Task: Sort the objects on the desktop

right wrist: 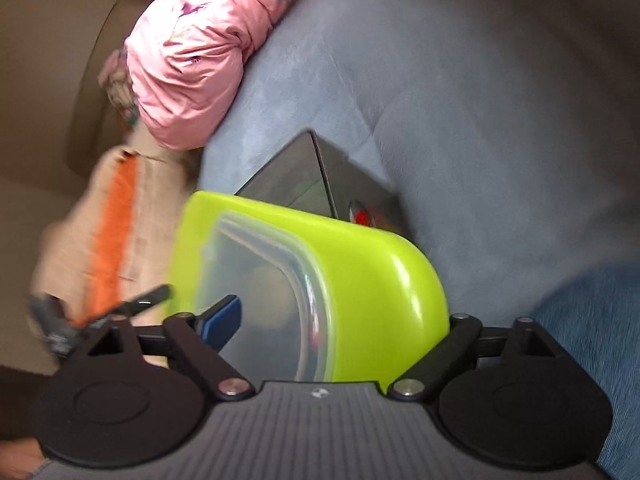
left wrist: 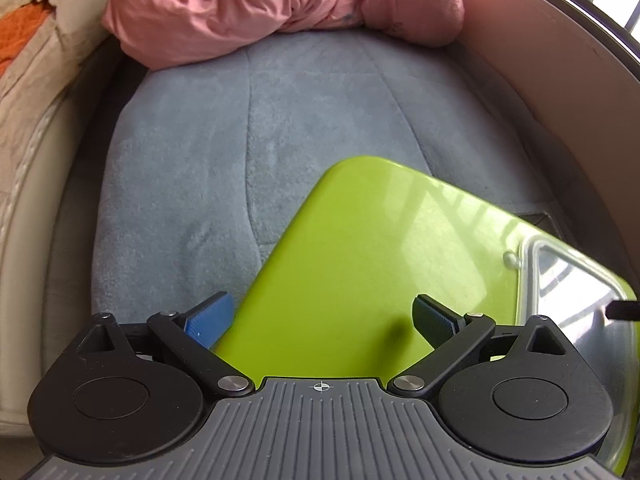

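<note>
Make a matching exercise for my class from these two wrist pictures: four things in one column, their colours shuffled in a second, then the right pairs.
Things
1. small table top
2. bundled quilt
3. plush blanket
4. lidded box

Colours
A. pink
B. clear plastic
C. lime green
D. grey-blue

Pairs: 1-C, 2-A, 3-D, 4-B

Each gripper, left and right, is built on a grey ribbed body flanked by two black round discs; black linkage arms are joined by silver screws, with one blue-padded and one black-padded finger seen
</note>
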Available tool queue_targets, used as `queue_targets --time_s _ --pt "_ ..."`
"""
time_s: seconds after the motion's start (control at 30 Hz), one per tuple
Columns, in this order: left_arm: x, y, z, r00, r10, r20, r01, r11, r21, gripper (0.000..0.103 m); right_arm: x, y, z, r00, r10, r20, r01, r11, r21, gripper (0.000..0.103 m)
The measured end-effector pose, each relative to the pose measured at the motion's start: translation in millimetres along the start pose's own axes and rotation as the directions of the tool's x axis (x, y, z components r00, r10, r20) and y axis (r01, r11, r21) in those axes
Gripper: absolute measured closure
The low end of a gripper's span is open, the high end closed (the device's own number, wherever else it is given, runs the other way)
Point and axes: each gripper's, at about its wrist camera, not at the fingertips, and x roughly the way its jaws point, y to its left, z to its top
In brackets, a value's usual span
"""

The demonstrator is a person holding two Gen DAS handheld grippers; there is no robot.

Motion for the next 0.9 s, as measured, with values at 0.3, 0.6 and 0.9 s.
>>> queue_targets --time_s 0.3,0.6,0.9 --pt "-5.9 78.9 -7.3 0.933 -0.322 0.163 0.36 0.857 -0.368 0.003 -3.9 -42.3 63.7 0.965 0.254 0.065 -0.262 0.941 0.213 0.003" --pt "25.4 102.6 -12.9 0.912 -0.399 0.092 0.393 0.791 -0.469 0.002 -50.4 -47.2 69.8 0.982 -0.057 0.178 0.04 0.994 0.102 0.004" --pt "41.3 63.8 -12.2 0.935 -0.354 -0.023 0.312 0.851 -0.423 0.001 -50.4 -10.1 12.7 0.997 -0.082 -0.015 0.077 0.977 -0.197 0.008"
